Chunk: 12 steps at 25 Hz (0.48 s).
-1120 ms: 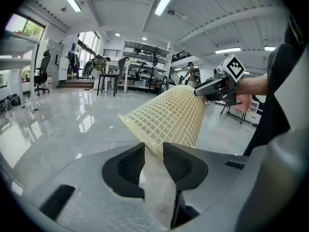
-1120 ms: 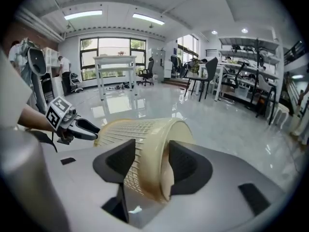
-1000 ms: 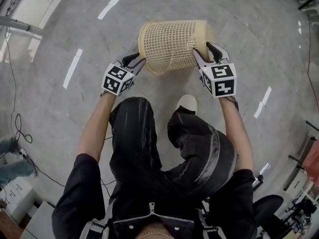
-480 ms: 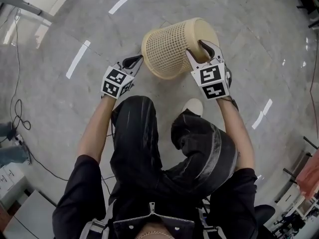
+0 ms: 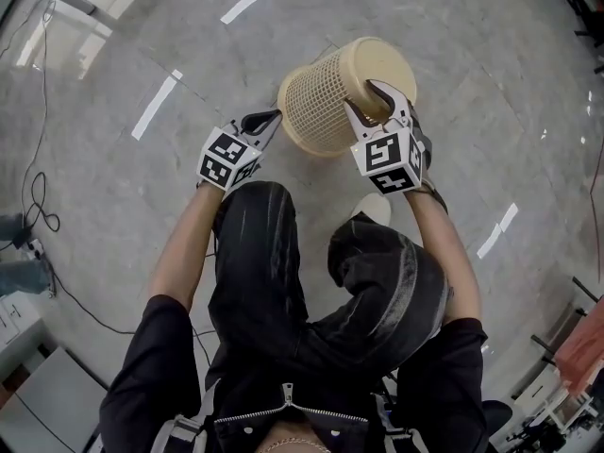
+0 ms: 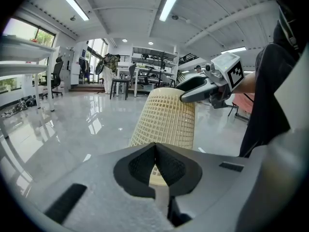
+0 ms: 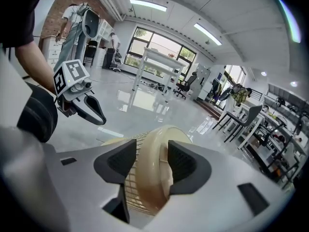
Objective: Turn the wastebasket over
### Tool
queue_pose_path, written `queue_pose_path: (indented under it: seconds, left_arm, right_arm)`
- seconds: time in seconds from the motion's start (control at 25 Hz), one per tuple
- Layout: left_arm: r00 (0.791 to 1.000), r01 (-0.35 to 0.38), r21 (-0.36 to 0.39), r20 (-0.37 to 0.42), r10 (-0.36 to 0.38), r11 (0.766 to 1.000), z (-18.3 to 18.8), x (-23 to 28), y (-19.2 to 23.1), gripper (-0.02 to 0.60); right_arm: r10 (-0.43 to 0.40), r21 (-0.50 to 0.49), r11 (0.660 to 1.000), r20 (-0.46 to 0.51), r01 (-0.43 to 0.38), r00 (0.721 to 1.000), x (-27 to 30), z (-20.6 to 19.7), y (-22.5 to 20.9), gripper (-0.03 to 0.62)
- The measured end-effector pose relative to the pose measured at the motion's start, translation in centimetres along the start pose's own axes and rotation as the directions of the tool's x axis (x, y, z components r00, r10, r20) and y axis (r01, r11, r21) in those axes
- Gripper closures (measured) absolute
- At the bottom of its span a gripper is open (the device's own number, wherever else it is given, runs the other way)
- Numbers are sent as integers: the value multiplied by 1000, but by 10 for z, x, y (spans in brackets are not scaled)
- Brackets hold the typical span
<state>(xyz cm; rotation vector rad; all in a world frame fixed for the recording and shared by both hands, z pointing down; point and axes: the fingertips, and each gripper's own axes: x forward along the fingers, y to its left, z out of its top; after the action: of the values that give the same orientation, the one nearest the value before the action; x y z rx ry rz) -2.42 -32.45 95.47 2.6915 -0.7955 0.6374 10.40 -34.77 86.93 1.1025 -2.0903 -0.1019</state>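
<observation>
Cream plastic makes the wastebasket (image 5: 326,107). Its round wall is a net of little squares, and its flat end (image 5: 379,59) is smooth and solid. It is tipped over above the floor, flat end up and away from me, wide open rim down near my knees. I cannot see inside it. My right claw (image 5: 360,95) pinches the smooth band at the flat end, one jaw on each side. My left claw (image 5: 272,117) has just pressed shut with nothing in it, right beside the basket's open rim. Grey floor (image 5: 142,55) shines like wet stone and shows bright stripes. Long lights (image 6: 169,4) run along the white ceiling.
</observation>
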Motion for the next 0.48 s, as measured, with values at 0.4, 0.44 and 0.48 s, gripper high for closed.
queue_pose_path:
  seconds: [0.4, 0.44, 0.48]
  left_arm:
    - [1000, -8, -43, 7, 8, 999, -7, -8, 1, 577]
    - [1000, -10, -43, 7, 10, 999, -8, -10, 2, 577]
    - [1000, -14, -45, 6, 14, 999, -9, -11, 3, 577]
  right_arm:
    - [46, -74, 996, -26, -48, 999, 11, -1, 27, 396]
    - [49, -97, 994, -52, -54, 997, 15, -6, 29, 399]
    - [53, -114, 992, -84, -63, 995, 19, -14, 32, 406]
